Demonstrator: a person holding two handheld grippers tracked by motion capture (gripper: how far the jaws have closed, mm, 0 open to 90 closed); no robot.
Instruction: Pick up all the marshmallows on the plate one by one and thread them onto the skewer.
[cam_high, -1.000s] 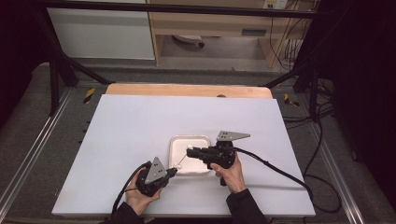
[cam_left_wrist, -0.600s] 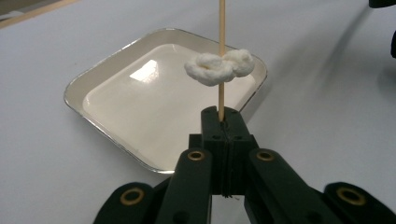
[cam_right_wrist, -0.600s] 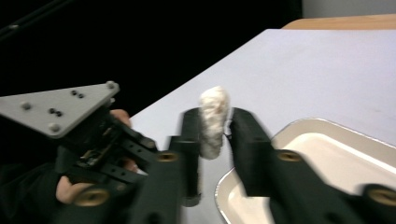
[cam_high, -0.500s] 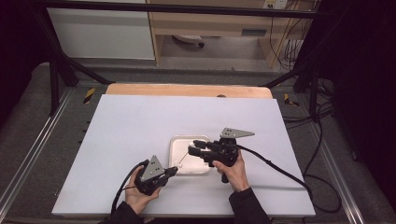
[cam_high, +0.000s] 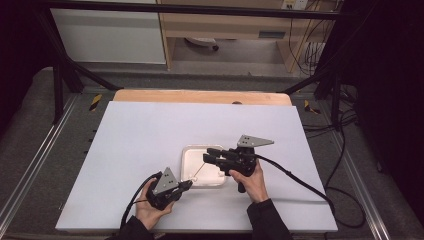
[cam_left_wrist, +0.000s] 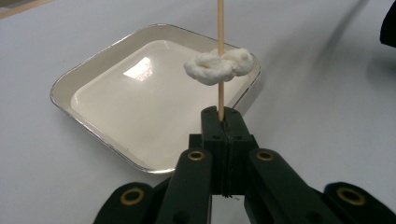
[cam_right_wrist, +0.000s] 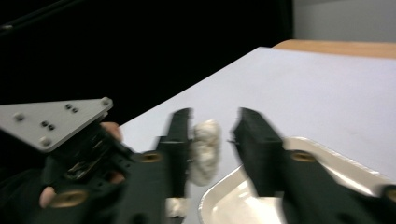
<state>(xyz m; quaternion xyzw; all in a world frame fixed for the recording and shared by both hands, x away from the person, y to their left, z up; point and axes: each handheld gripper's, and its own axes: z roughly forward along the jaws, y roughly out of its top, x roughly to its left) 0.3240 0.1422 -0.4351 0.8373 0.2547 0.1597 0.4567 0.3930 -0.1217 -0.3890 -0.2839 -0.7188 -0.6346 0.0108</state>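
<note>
Skewer (cam_left_wrist: 221, 51) bearing a white dough lump (cam_left_wrist: 219, 66) above the tray's (cam_left_wrist: 93, 60) near rim, being pinched by the fully closed left gripper (cam_left_wrist: 221, 122), while the right gripper (cam_right_wrist: 212, 135), jaws just closing, is bracketing the lump without both pads pressing.

Glossy tray (cam_left_wrist: 88, 77); wooden skewer (cam_left_wrist: 221, 28); fluffy cotton wad (cam_left_wrist: 219, 66)
</note>
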